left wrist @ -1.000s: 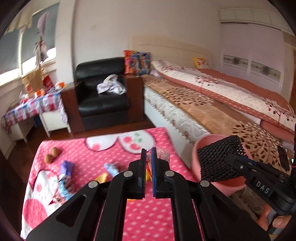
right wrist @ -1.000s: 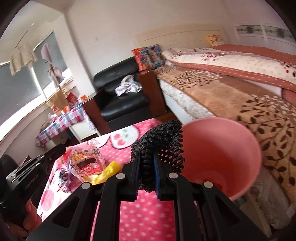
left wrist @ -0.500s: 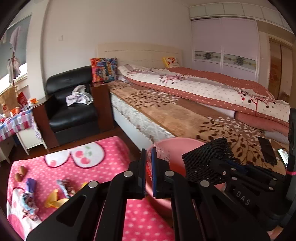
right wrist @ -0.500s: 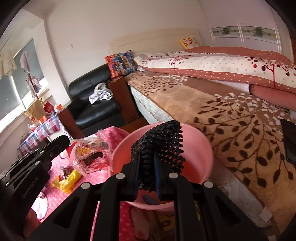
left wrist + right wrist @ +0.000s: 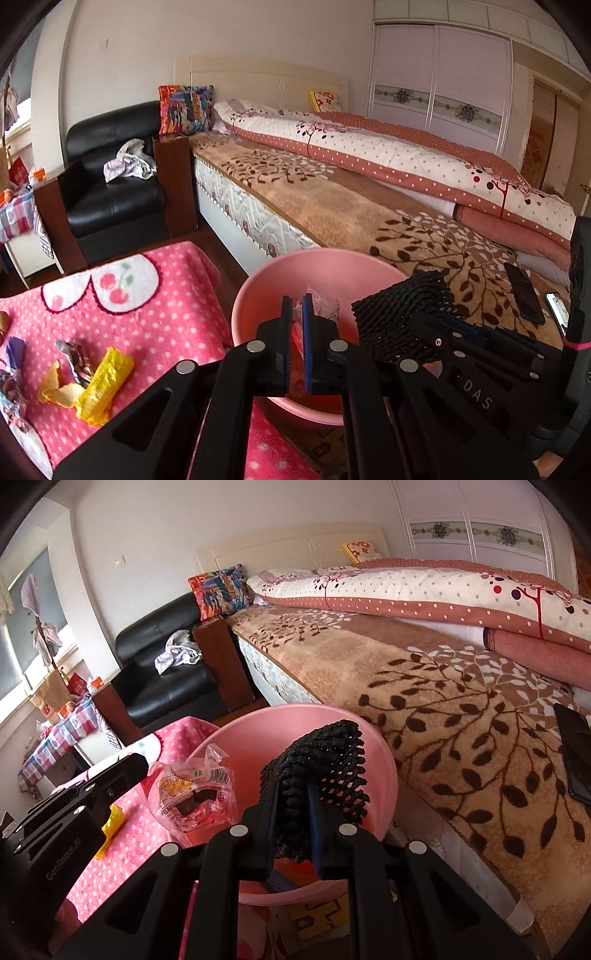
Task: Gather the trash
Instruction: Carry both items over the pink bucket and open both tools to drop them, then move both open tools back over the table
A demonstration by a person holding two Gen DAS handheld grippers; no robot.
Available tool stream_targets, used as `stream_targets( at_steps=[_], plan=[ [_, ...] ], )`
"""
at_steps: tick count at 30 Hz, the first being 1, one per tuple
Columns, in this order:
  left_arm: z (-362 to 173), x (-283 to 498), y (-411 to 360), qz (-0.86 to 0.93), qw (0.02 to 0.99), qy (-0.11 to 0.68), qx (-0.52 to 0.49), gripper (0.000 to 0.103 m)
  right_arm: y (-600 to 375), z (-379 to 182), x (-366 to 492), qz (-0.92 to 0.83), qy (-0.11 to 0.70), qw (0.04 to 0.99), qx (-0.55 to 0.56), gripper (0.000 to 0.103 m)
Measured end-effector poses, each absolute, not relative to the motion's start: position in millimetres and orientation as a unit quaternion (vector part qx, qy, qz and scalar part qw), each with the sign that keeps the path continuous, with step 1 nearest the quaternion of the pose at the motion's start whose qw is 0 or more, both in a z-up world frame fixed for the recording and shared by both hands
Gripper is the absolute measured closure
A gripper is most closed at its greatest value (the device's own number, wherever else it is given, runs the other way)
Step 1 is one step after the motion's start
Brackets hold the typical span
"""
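A pink basin (image 5: pixel 295 269) (image 5: pixel 380 775) stands on the floor between the pink spotted table and the bed. My left gripper (image 5: pixel 296 306) is shut on a clear plastic snack wrapper (image 5: pixel 195 794) (image 5: pixel 325 306) and holds it over the basin's left side. My right gripper (image 5: pixel 293 794) is shut on a black foam net (image 5: pixel 325 760) (image 5: pixel 399 317) and holds it over the basin's middle. Some trash lies in the basin's bottom, partly hidden by the grippers.
Several wrappers lie on the pink spotted table (image 5: pixel 155 325), among them a yellow wrapper (image 5: pixel 103 387) and a foil wrapper (image 5: pixel 77 354). A bed (image 5: pixel 332 206) is on the right, with a phone (image 5: pixel 524 291) on it. A black armchair (image 5: pixel 110 192) stands behind.
Both grippers have swung right from over the table to over the pink basin, still holding the wrapper and the foam net.
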State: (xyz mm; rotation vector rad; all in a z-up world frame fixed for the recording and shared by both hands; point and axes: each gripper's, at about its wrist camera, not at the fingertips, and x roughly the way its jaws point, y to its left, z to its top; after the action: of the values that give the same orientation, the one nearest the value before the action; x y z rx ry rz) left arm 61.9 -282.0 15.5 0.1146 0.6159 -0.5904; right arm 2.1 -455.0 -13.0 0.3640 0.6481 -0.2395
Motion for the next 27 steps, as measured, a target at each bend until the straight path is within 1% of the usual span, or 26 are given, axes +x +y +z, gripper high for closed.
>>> stream_targets(
  at_steps=[2, 6, 7, 8, 9, 10, 11, 12, 27],
  plan=[
    [13, 64, -282, -0.290, 0.906, 0.305, 0.053, 0.099, -454, -15, 5, -0.119, 0.318, 0.924, 0.175, 0.085],
    [11, 66, -281, -0.299, 0.901, 0.310, 0.049, 0.098, -454, -18, 9, -0.126, 0.321, 0.923, 0.172, 0.083],
    [11, 66, -281, -0.300, 0.900, 0.312, 0.048, 0.098, -453, -19, 9, -0.126, 0.322, 0.923, 0.172, 0.080],
    [11, 67, -280, -0.302, 0.899, 0.313, 0.047, 0.095, -453, -19, 10, -0.125, 0.322, 0.923, 0.171, 0.076],
    [10, 67, -279, -0.303, 0.898, 0.316, 0.046, 0.092, -452, -19, 10, -0.125, 0.322, 0.923, 0.168, 0.074],
    [11, 68, -279, -0.304, 0.897, 0.317, 0.044, 0.084, -451, -19, 10, -0.126, 0.322, 0.924, 0.166, 0.071],
    [11, 68, -277, -0.304, 0.897, 0.318, 0.041, 0.079, -450, -19, 10, -0.126, 0.322, 0.924, 0.163, 0.067],
    [11, 69, -276, -0.304, 0.897, 0.319, 0.038, 0.078, -450, -19, 11, -0.126, 0.322, 0.924, 0.160, 0.066],
    [17, 61, -246, -0.280, 0.906, 0.316, 0.040, 0.077, -421, -14, 4, -0.102, 0.319, 0.928, 0.162, 0.065]
  ],
)
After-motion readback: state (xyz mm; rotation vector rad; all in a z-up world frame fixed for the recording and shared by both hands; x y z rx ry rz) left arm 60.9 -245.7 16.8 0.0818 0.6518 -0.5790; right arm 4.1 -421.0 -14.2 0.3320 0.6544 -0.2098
